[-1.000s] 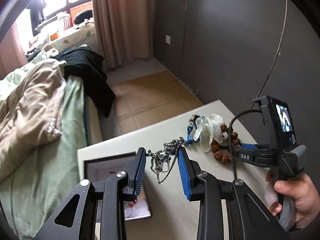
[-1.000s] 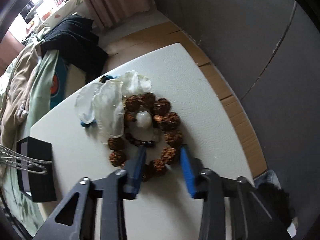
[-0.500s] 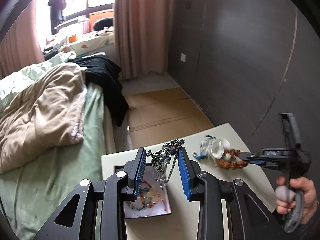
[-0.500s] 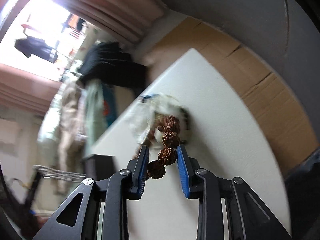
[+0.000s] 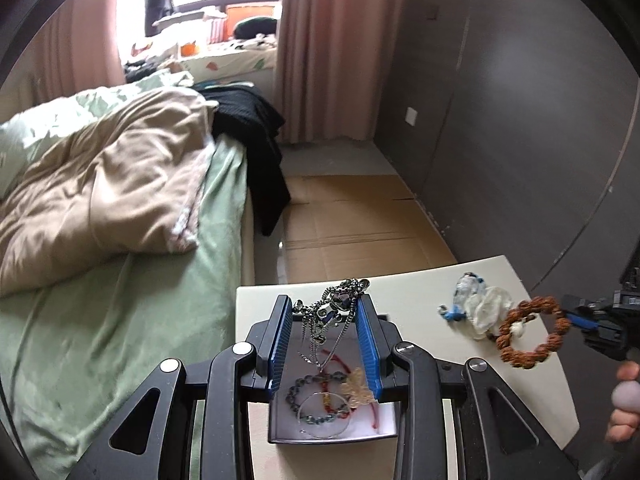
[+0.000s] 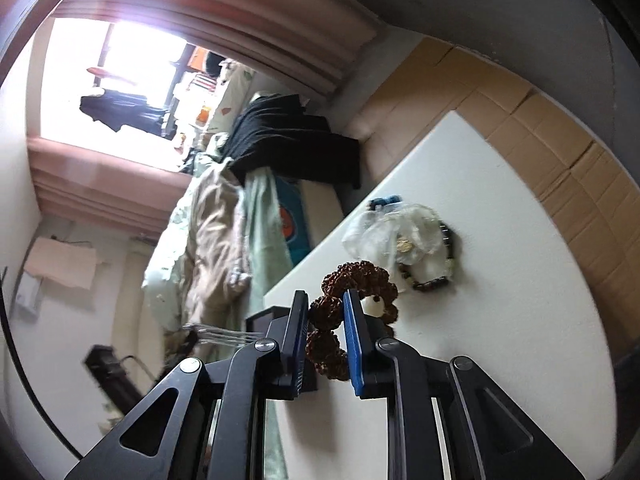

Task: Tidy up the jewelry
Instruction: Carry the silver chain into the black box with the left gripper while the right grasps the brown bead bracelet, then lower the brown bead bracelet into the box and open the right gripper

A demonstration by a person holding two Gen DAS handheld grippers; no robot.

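Note:
My left gripper is shut on a silver chain necklace and holds it above an open jewelry box that has bracelets and a red cord inside. My right gripper is shut on a brown rudraksha bead bracelet, lifted off the white table. In the left wrist view the bracelet hangs from the right gripper at the far right. Clear plastic bags with more jewelry lie on the table; they also show in the left wrist view.
A bed with a beige quilt and black clothing stands left of the table. Cardboard covers the floor beyond it. A dark wall runs along the right. The jewelry box corner shows behind my right gripper.
The right gripper closed on the bead bracelet and lifted it off the table, tilting sideways. The left gripper carried the chain necklace back over the open jewelry box.

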